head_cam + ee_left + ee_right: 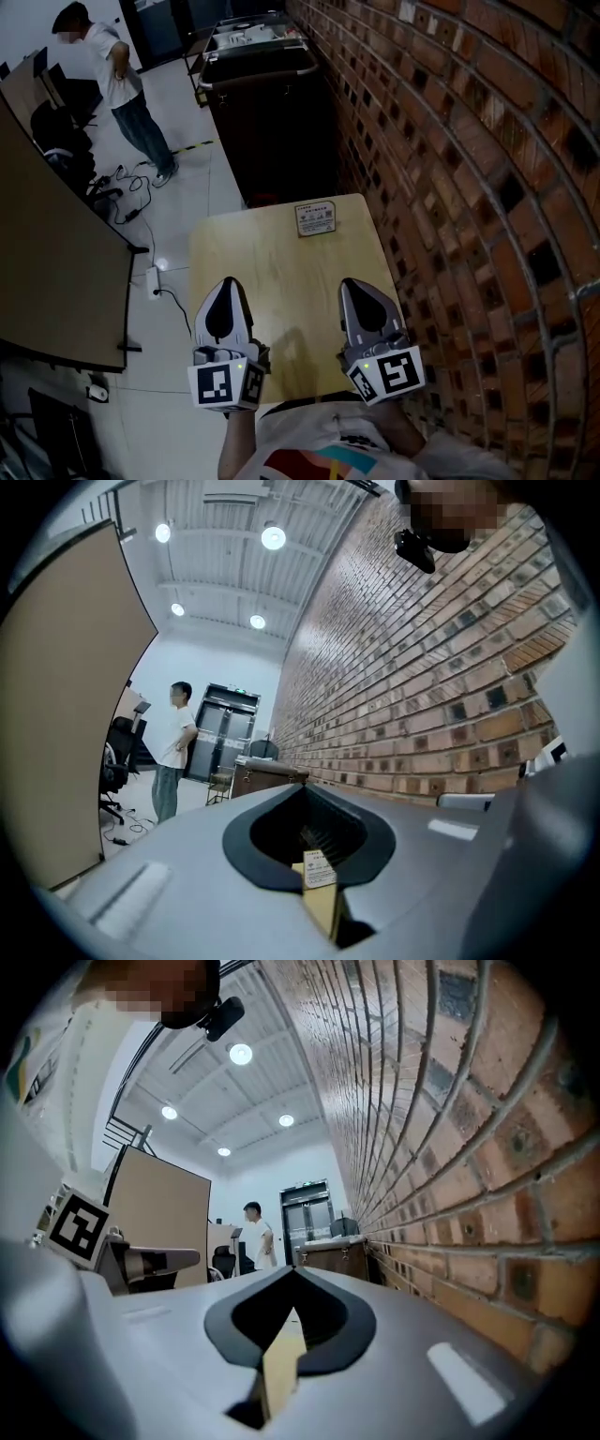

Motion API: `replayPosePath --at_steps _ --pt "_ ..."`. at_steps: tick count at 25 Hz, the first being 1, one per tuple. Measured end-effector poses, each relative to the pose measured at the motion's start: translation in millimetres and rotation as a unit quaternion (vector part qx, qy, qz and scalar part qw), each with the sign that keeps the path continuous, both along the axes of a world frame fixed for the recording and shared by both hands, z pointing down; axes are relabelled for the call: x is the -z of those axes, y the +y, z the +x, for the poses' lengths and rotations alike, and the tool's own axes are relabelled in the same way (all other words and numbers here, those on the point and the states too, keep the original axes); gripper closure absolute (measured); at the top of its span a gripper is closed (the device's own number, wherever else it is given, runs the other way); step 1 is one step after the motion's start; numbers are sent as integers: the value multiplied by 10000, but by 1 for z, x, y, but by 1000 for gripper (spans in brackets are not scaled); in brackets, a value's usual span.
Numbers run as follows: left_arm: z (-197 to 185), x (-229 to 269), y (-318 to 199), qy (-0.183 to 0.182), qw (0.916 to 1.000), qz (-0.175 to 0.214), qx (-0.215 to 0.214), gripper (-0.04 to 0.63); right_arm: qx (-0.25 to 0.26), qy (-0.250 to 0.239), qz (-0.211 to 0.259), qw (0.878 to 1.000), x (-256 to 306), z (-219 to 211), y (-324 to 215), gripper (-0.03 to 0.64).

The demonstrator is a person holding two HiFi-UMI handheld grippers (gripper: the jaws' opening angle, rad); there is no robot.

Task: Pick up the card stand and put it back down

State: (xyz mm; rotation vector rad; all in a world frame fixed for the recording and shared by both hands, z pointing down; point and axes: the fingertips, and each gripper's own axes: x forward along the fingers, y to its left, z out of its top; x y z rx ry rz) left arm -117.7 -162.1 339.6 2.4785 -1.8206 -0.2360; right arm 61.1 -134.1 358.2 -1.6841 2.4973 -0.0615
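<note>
The card stand is a small white printed card that stands upright at the far edge of the light wooden table. Both grippers hover over the table's near half, well short of the stand, and point toward it. My left gripper has its jaws together and holds nothing. My right gripper is also shut and empty. In the left gripper view the card stand shows through the gap behind the closed tips of the left gripper. The right gripper view shows only bare table past the right gripper.
A brick wall runs along the table's right side. A dark cabinet stands just beyond the table. A brown partition is at the left, with cables and a power strip on the floor. A person stands far back left.
</note>
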Motion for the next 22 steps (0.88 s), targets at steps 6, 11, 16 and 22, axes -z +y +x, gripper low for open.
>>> replayPosePath --at_steps 6,11,16,22 --pt "3 14 6 57 9998 188 56 591 53 -25 35 10000 5 5 -2 612" --pt "11 8 13 4 9999 145 -38 591 -202 -76 -47 9998 5 28 -14 612" --pt "-4 15 19 31 9997 197 118 591 -364 -126 78 9992 17 37 -23 612" --pt "-26 18 20 109 9986 239 464 591 -356 -205 66 9991 21 37 -27 612"
